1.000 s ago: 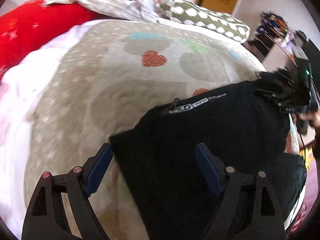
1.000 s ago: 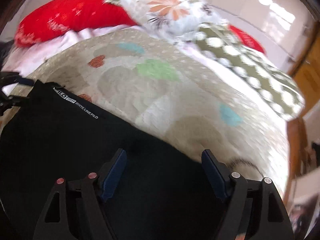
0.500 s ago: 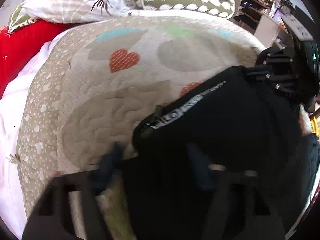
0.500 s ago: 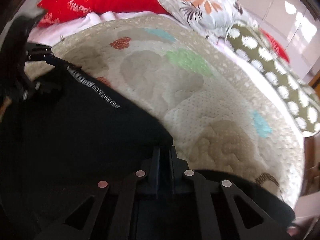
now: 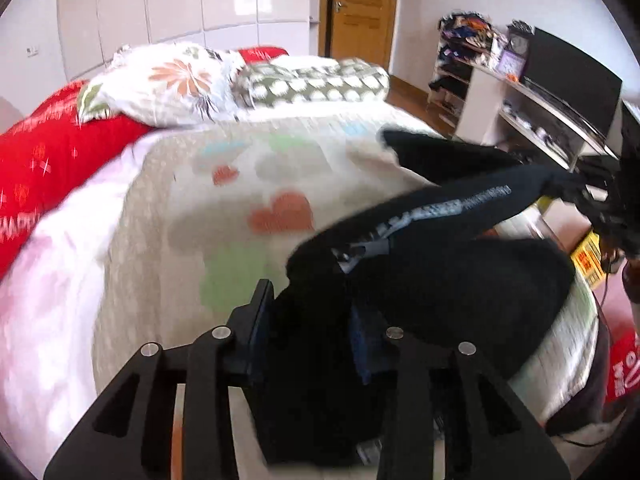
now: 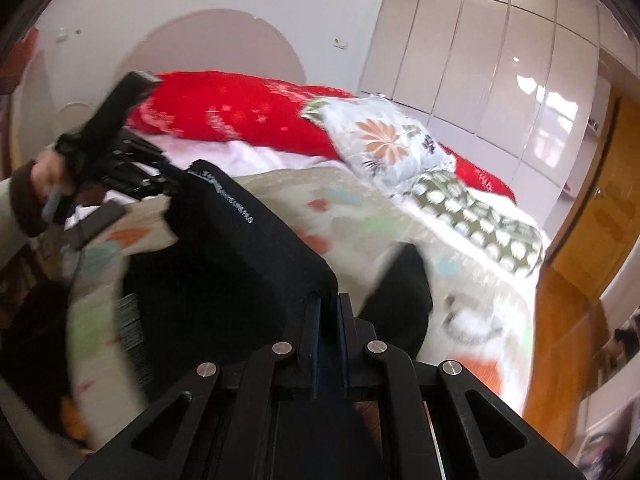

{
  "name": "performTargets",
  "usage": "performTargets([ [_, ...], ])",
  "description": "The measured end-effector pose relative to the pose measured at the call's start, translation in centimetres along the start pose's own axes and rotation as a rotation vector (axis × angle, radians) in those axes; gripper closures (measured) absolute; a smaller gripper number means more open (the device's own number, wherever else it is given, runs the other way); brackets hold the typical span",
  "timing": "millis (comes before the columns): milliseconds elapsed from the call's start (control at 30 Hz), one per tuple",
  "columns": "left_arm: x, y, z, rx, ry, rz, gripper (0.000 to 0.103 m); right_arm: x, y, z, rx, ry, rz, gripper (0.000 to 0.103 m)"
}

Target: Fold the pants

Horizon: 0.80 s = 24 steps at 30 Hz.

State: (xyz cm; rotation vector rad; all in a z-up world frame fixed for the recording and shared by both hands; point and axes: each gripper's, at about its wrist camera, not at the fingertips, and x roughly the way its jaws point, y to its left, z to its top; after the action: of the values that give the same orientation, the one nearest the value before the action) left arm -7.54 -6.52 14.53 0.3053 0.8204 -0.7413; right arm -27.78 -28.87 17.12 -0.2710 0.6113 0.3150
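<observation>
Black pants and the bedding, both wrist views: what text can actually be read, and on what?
Pants, waistband strip: white lettering, too blurred to read.
Red pillow: white letters at the left edge, cut off, unreadable.
Red item at the lower right: partial white letters, unreadable.
Nothing else carries text.

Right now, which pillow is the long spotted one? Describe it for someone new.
Start at the bed's heart-print quilt and look to its far end. Beside the white floral pillow lies a long olive-green bolster pillow. Only it carries rows of white spots.
</observation>
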Motion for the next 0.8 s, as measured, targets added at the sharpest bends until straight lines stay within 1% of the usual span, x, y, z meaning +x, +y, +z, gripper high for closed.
performTargets([
  [33, 0.0, -0.6, -1.4, -0.009, 0.028, 0.003, 0.066, 0.0, 1.2, -2.0, 0.031, 0.02, 0.014, 0.097],
  [67, 0.3, -1.2, -3.1, -0.018, 0.074, 0.009, 0.062, 0.3, 1.9, -3.3, 0.058, 0.041, 0.03, 0.097],
  [100, 0.8, -1.7, -4.6, -0.021, 0.117, 0.025, 0.061, 1.7, 2.7, -5.9, 0.128, 0.106, 0.064, 0.097],
  [133, 1.5, -1.9, -5.9, -0.025, 0.151, 0.041, 0.059, 2.9, 3.1, -7.3, 0.163, 0.15, 0.068, 0.096],
  [167, 2.0, -2.0, -7.2, -0.047, 0.182, 0.044, 0.055, 4.4, 3.5, -9.0, 0.201, 0.21, 0.067, 0.096],
  [200, 2.3, -1.7, -8.3, -0.094, 0.202, 0.024, 0.054, 4.9, 3.7, -9.8, 0.228, 0.229, 0.068, 0.095],
  [233, 2.3, -1.3, -9.0, -0.132, 0.212, 0.009, 0.054, 4.6, 3.5, -10.1, 0.247, 0.216, 0.07, 0.091],
  [267, 2.2, -0.8, -9.7, -0.176, 0.231, 0.011, 0.053, 3.7, 3.2, -9.8, 0.272, 0.197, 0.078, 0.089],
  [300, 1.8, -0.5, -10.2, -0.198, 0.241, 0.036, 0.053, 2.8, 2.8, -9.2, 0.288, 0.185, 0.093, 0.08],
  [333, 1.4, -0.1, -10.6, -0.218, 0.241, 0.068, 0.052, 2.1, 2.4, -8.6, 0.294, 0.169, 0.097, 0.065],
  [367, 0.6, 0.7, -10.9, -0.247, 0.221, 0.091, 0.05, 1.1, 2.1, -7.9, 0.296, 0.142, 0.085, 0.057],
  [400, -0.3, 1.2, -11.0, -0.277, 0.197, 0.097, 0.046, 0.4, 1.4, -7.1, 0.299, 0.113, 0.061, 0.047],
  [433, -1.0, 1.6, -10.9, -0.302, 0.174, 0.103, 0.044, 0.1, 0.7, -5.9, 0.308, 0.096, 0.031, 0.044],
  [500, -1.9, 2.2, -10.7, -0.337, 0.133, 0.112, 0.042, 0.9, -0.2, -4.0, 0.329, 0.081, -0.006, 0.044],
  [533, -2.3, 2.1, -10.2, -0.353, 0.098, 0.11, 0.042, 2.0, -0.6, -2.9, 0.343, 0.077, -0.036, 0.044],
  [600, -2.2, 1.6, -9.5, -0.364, 0.064, 0.091, 0.037, 5.3, -0.9, -0.8, 0.348, 0.096, -0.067, 0.044],
  [633, -1.9, 1.0, -9.0, -0.363, 0.053, 0.079, 0.037, 6.7, -0.8, -0.6, 0.34, 0.118, -0.076, 0.044],
  [700, -1.5, 0.0, -8.7, -0.343, 0.049, 0.086, 0.036, 10.7, -0.5, -0.2, 0.324, 0.175, -0.087, 0.044],
  [733, -1.0, -0.5, -8.5, -0.331, 0.054, 0.093, 0.036, 13.0, 0.0, -0.1, 0.31, 0.22, -0.081, 0.049],
  [767, -0.4, -1.0, -8.0, -0.323, 0.06, 0.092, 0.036, 14.7, 0.2, -0.5, 0.299, 0.254, -0.089, 0.05],
  [800, 0.4, -1.4, -7.8, -0.32, 0.065, 0.087, 0.036, 16.9, 0.1, -0.8, 0.285, 0.308, -0.123, 0.059],
])
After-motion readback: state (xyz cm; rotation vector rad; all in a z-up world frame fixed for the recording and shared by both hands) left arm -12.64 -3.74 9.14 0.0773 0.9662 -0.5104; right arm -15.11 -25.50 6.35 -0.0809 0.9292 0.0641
